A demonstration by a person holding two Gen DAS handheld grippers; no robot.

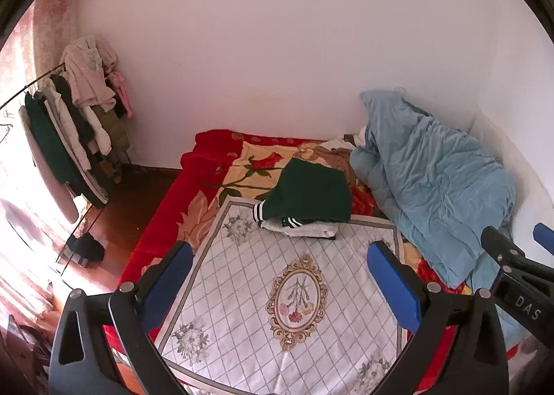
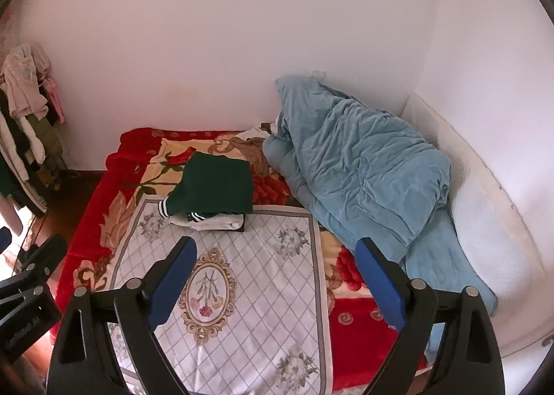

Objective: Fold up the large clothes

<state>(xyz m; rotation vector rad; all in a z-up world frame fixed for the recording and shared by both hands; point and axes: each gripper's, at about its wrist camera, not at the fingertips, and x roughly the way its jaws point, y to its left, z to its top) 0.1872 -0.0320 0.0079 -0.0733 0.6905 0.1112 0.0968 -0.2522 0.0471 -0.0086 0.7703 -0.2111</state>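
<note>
**Both grippers open above the bed, folded stack at the far edge of the white cloth**

Left gripper (image 1: 278, 253): jaws spread wide, nothing between them, held in the air over the white cloth (image 1: 249, 291). Right gripper (image 2: 275, 249): same, jaws wide apart and empty, over the right half of that cloth. Neither touches any fabric. The right gripper's tip also shows at the right edge of the left wrist view, beside the left one.

Folded stack (image 1: 304, 203) sits at the cloth's far edge: green garment (image 2: 216, 189) on top with striped cuffs showing, a white folded piece (image 2: 211, 222) under it. The stack is well ahead of both grippers.

The cloth lies flat on a red floral blanket (image 1: 166, 222). Blue duvet (image 2: 363, 173) is bunched against the wall on the right, just beside the stack. Brown clothing (image 1: 337, 154) lies behind the stack by the duvet. Clothes rack (image 1: 69, 125) stands far left, loaded.
</note>
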